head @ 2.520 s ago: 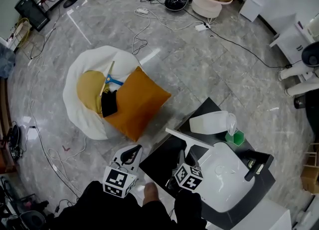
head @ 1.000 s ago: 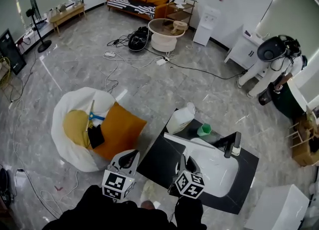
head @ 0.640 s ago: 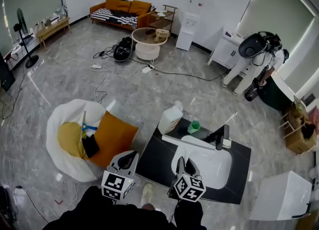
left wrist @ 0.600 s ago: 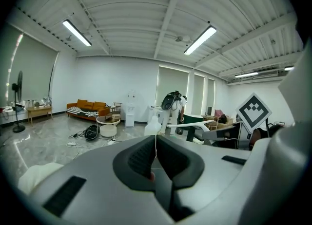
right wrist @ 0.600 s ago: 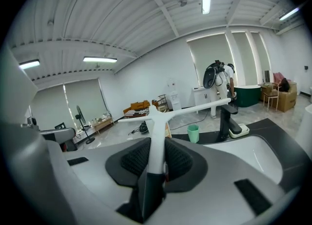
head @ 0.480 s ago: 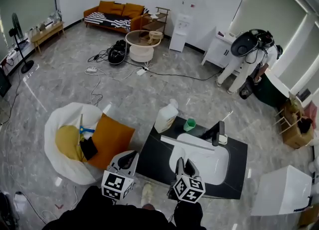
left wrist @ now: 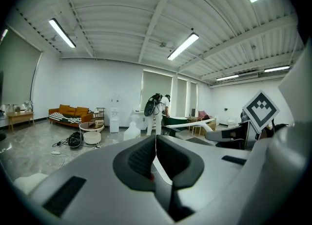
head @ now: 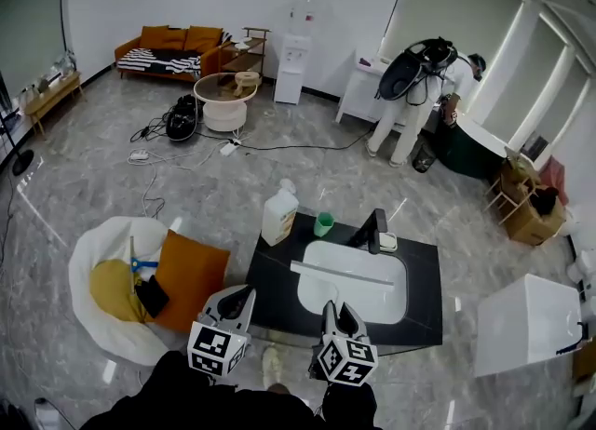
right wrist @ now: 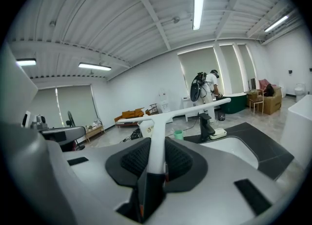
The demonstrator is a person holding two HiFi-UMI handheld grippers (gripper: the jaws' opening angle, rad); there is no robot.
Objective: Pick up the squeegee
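At the far left, a white beanbag (head: 93, 326) with a yellow pillow and an orange cushion (head: 191, 277) lies on the floor. The left claw (head: 237, 300) hangs near the counter's (head: 279, 288) left edge; the left gripper view shows its pads (left wrist: 141, 156) pressed together with nothing between them. On the far left corner of the black counter stand a white jug (head: 278, 217) and a green cup (head: 323, 224). The white squeegee (head: 342, 275) sits over the sink basin (head: 372, 300), its blade crosswise. The right claw (head: 337, 316) is clamped on the squeegee's handle (right wrist: 157, 146). A black faucet (head: 375, 230) stands at the basin's far rim.
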